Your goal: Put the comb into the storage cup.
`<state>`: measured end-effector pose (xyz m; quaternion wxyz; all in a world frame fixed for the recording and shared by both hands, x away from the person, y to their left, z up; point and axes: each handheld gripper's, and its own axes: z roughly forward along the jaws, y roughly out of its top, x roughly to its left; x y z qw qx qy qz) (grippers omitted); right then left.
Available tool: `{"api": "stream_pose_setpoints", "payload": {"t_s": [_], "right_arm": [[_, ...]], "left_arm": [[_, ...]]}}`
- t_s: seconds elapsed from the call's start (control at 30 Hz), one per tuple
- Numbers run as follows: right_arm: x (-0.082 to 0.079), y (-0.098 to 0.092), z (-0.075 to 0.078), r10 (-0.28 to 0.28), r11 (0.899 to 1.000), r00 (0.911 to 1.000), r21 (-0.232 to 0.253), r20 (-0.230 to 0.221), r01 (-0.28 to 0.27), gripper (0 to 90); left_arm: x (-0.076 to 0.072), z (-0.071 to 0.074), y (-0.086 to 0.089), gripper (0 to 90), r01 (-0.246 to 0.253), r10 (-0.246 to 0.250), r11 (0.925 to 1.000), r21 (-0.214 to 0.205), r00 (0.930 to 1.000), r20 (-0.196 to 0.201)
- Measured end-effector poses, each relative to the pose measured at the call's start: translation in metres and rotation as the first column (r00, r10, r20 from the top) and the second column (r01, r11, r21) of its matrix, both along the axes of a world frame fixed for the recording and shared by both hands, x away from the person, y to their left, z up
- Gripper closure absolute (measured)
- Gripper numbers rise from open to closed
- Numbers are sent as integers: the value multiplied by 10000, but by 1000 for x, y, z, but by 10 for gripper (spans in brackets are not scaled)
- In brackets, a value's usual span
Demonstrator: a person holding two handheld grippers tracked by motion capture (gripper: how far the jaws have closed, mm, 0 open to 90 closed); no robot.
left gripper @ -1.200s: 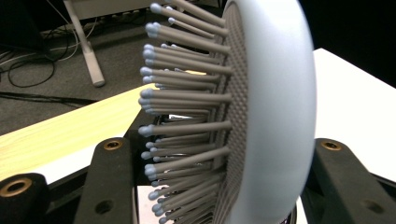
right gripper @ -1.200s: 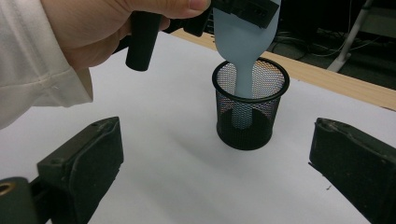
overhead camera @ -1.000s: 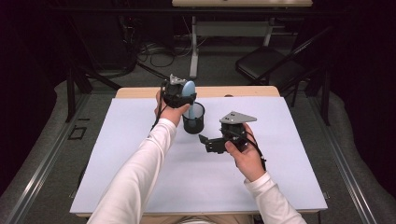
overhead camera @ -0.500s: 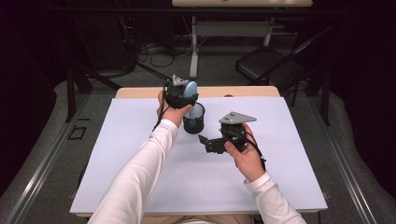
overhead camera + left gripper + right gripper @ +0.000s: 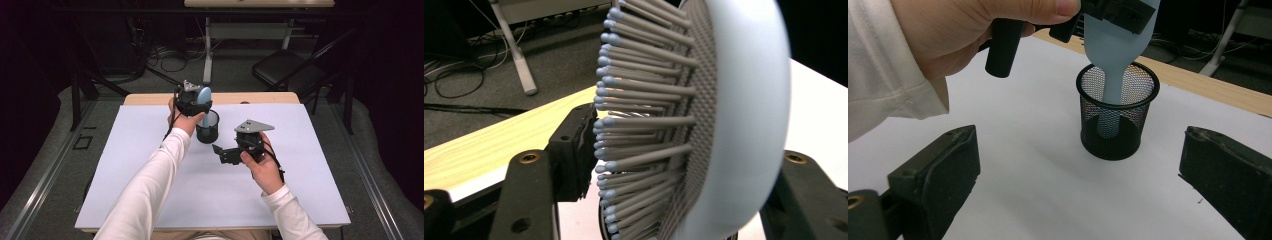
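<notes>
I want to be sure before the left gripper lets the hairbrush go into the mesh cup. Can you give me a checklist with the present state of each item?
1. Left gripper has a firm hold on the hairbrush: ok, its jaws clamp the head on both sides.
2. Handle is inside the mesh cup: ok, it passes the rim and goes down into the cup.
3. Handle tip touches the cup's bottom: cannot tell through the mesh.
4. Cup stands upright on the white table: ok.
5. Right gripper is out of the way: ok, open, beside the cup and not touching it.
6. Brush will stay in when released: cannot tell; the heavy head sits above the rim.
</notes>
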<state>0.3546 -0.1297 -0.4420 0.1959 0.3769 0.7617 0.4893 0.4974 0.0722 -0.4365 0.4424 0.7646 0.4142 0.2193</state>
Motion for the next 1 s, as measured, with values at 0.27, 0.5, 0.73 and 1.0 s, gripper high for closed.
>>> {"api": "stream_pose_setpoints", "payload": {"t_s": [0.27,0.5,0.73,1.0], "right_arm": [[0,0,0,-5,10000,10000,20,2,5,25],[0,0,0,4,10000,10000,-4,0,-4,25],[0,0,0,16,10000,10000,-18,0,-16,25],[0,0,0,19,10000,10000,-31,9,-19,25]], "left_arm": [[1,-1,0,336,-21,19,9998,-183,10000,-87],[2,-2,0,271,-75,70,9994,-326,9999,-145],[2,-3,0,221,-209,199,9987,-471,9996,-210],[2,-3,1,157,-239,212,9976,-646,9989,-424]]}}
